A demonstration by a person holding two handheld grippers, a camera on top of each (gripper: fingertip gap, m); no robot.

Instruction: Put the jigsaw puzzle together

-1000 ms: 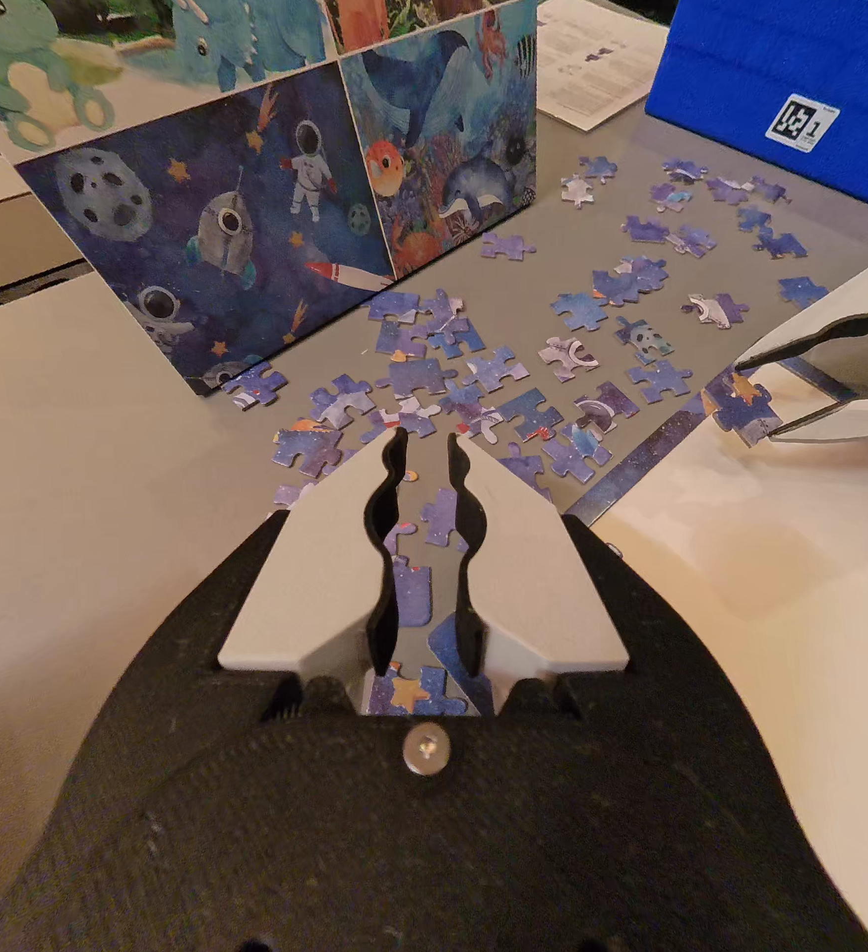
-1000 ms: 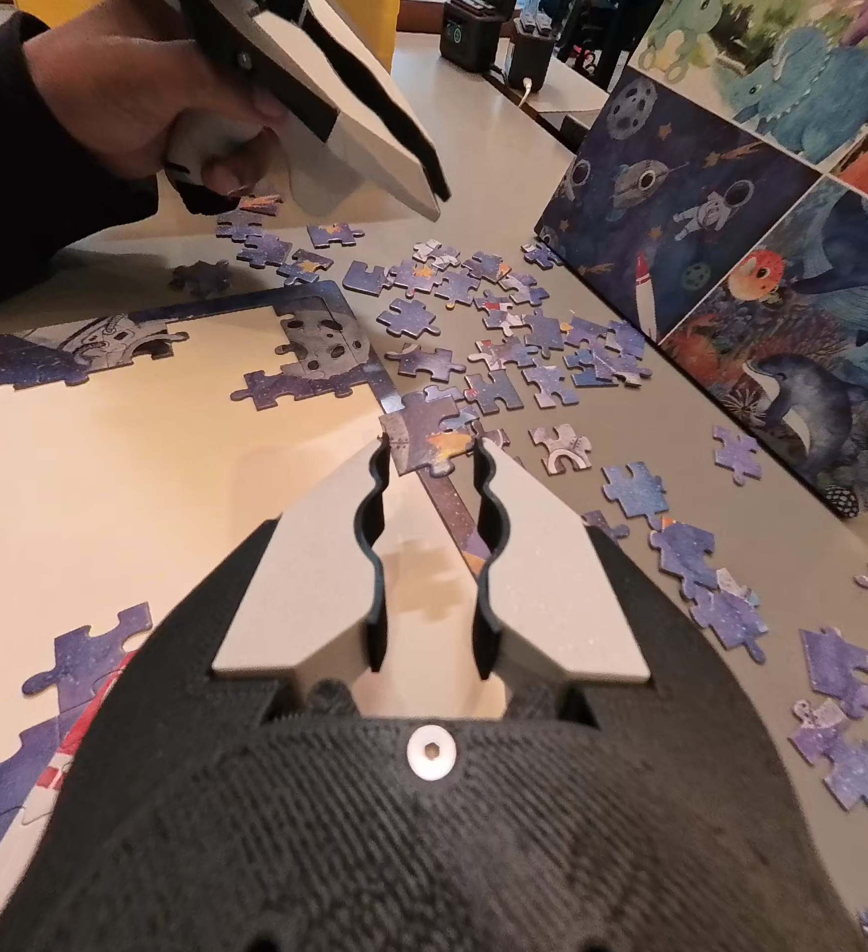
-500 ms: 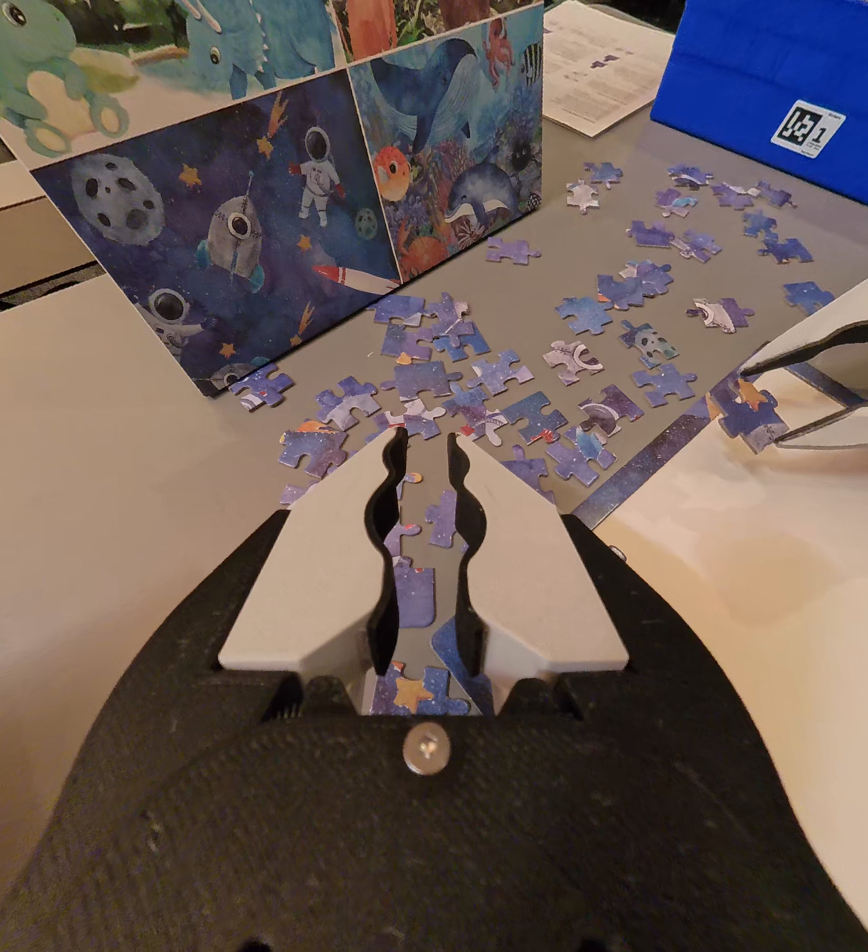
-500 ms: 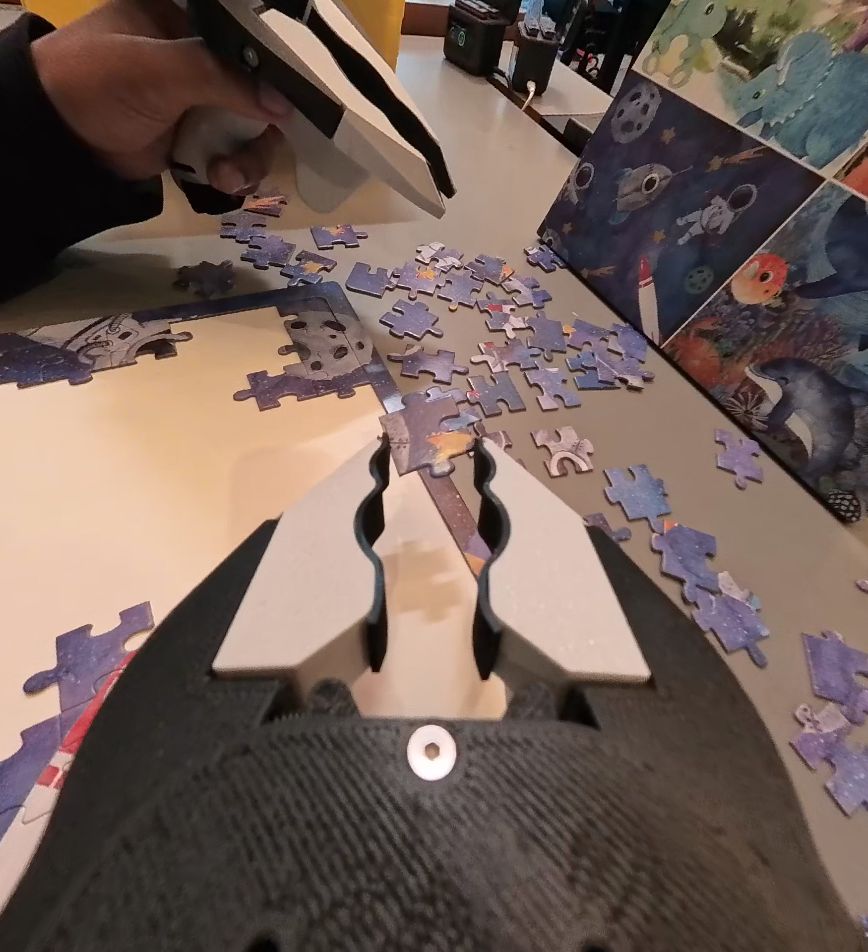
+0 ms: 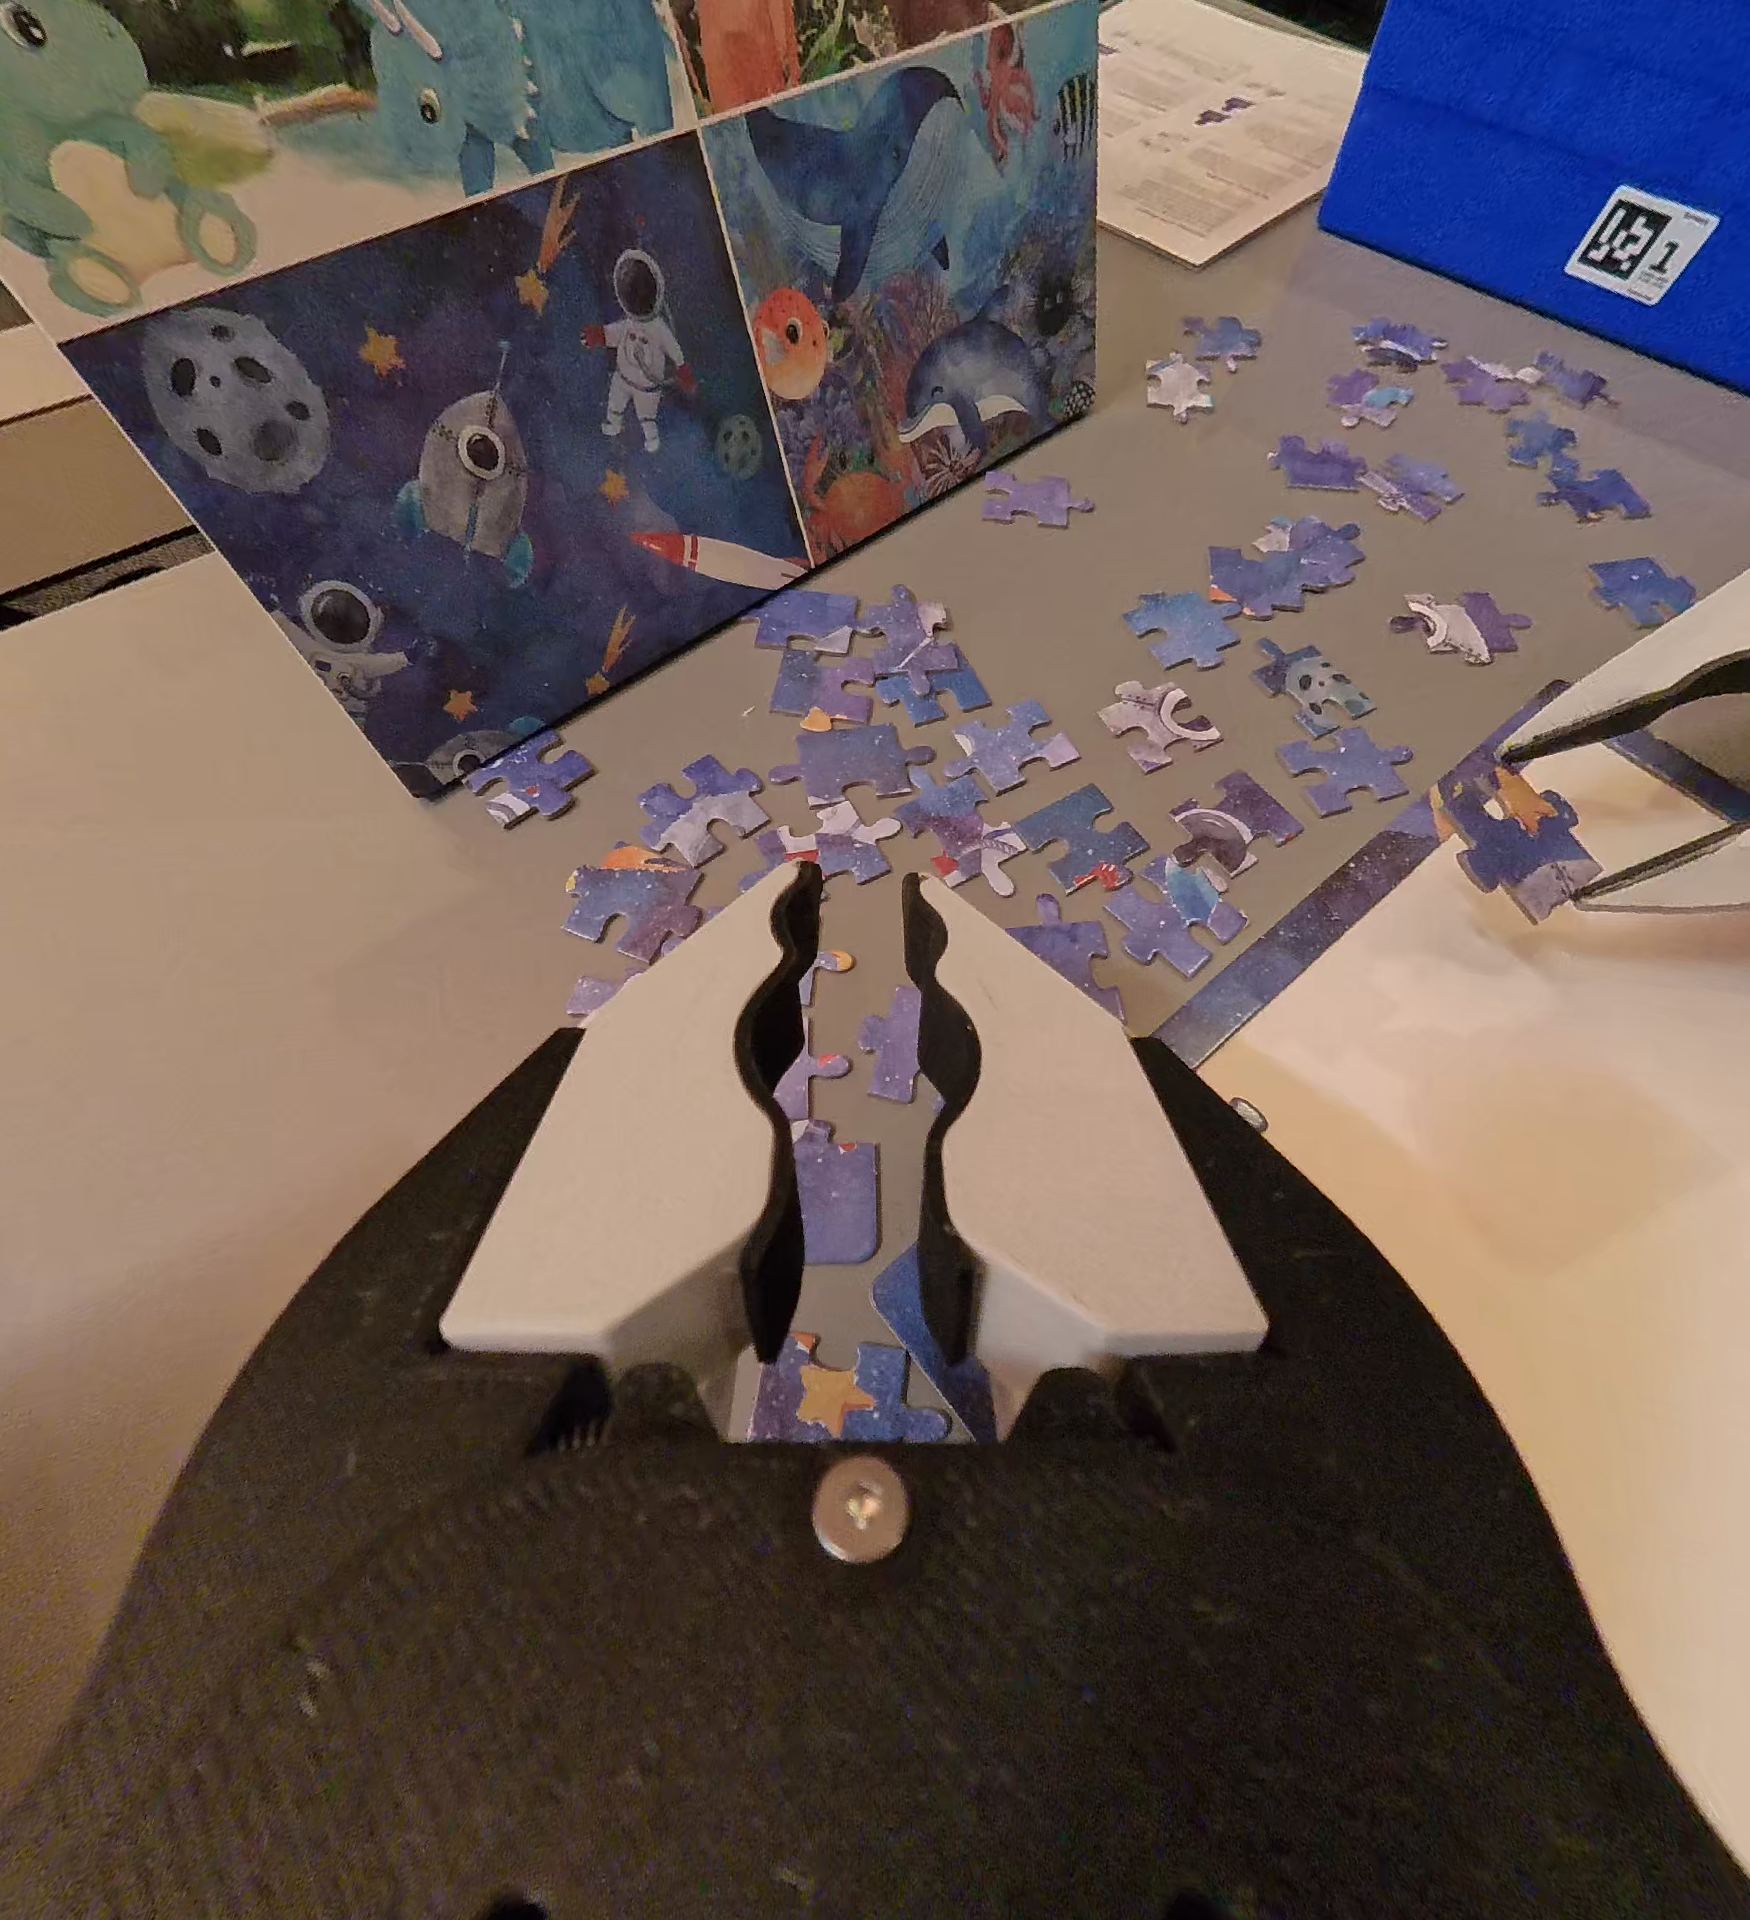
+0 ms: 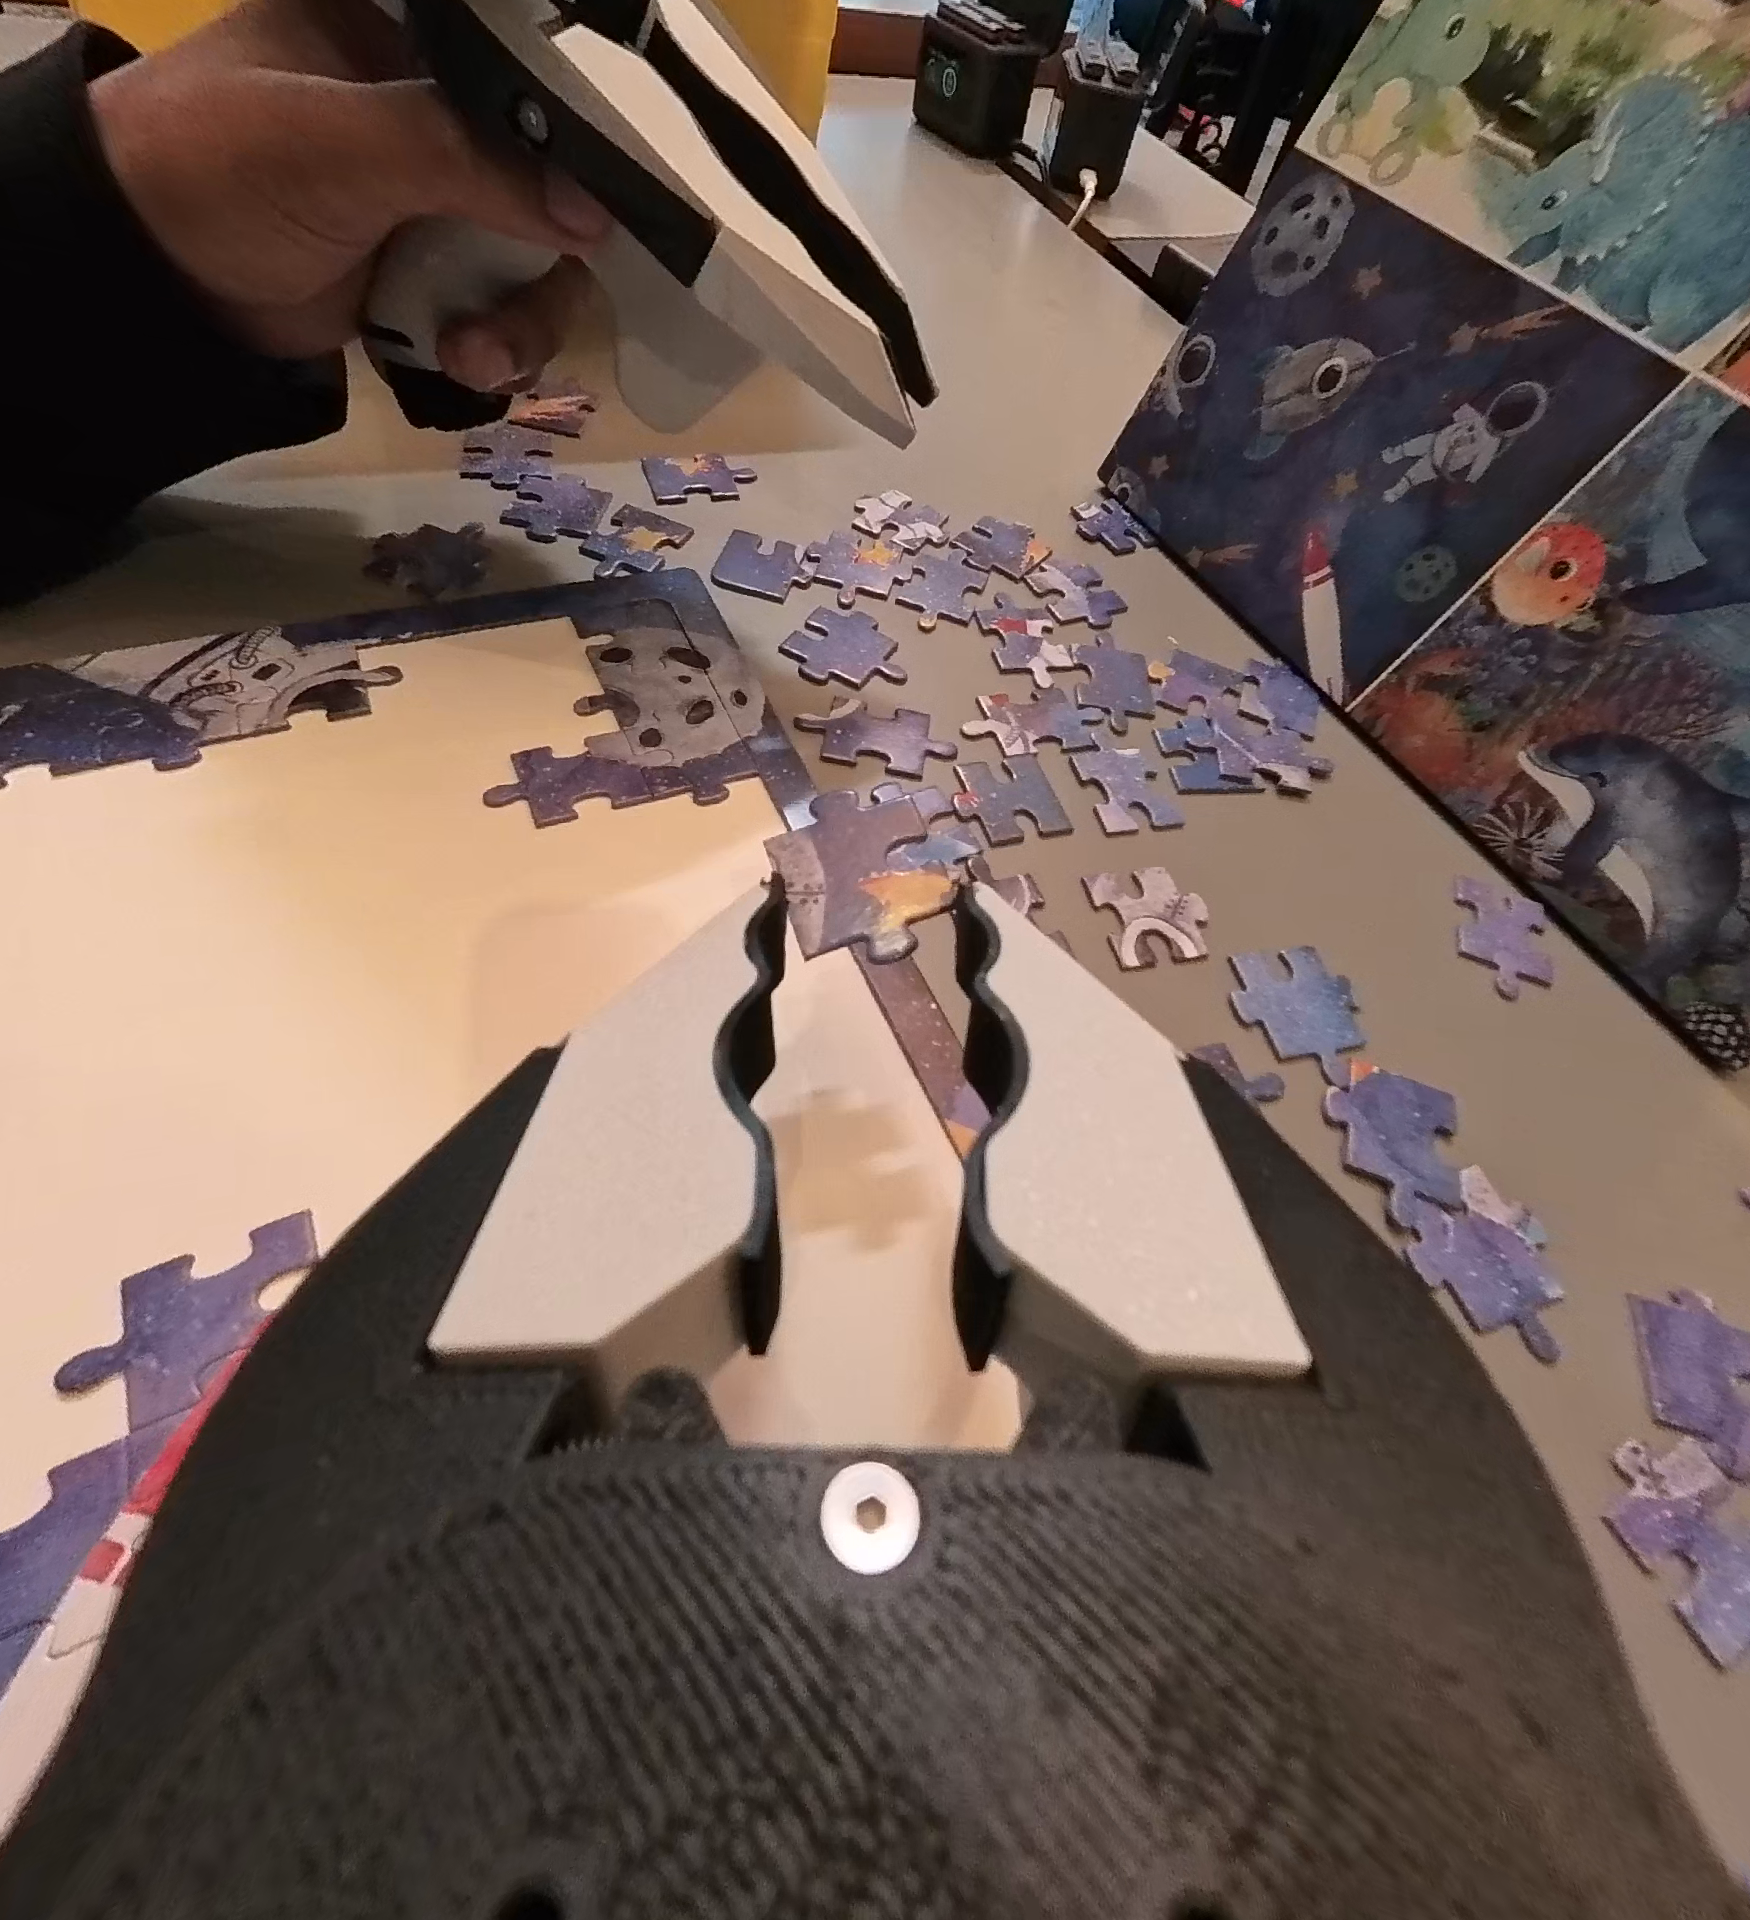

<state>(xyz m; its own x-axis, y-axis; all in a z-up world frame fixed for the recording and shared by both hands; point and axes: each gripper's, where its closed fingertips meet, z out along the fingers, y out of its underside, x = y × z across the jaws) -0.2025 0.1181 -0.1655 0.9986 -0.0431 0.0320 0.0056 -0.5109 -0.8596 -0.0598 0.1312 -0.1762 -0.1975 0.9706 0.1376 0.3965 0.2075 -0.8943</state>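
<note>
So, left wrist view first: the left gripper hangs above the near end of the loose pieces scattered on the grey table. Its claw stands at a narrow gap with nothing in it; you just see table and pieces through the slot. The picture box stands at the far left, and a blue bin sits far right. Off at the right edge, the right gripper has a purple puzzle piece with an orange star pinched at its tips, over the corner of the puzzle board.

Right wrist view: the same piece sits across the right gripper's fingertips, both pads pressed against its edges, raised just above the board's dark right border strip. A partly built moon section lies just beyond it. A hand holds the left gripper up at the far left.
</note>
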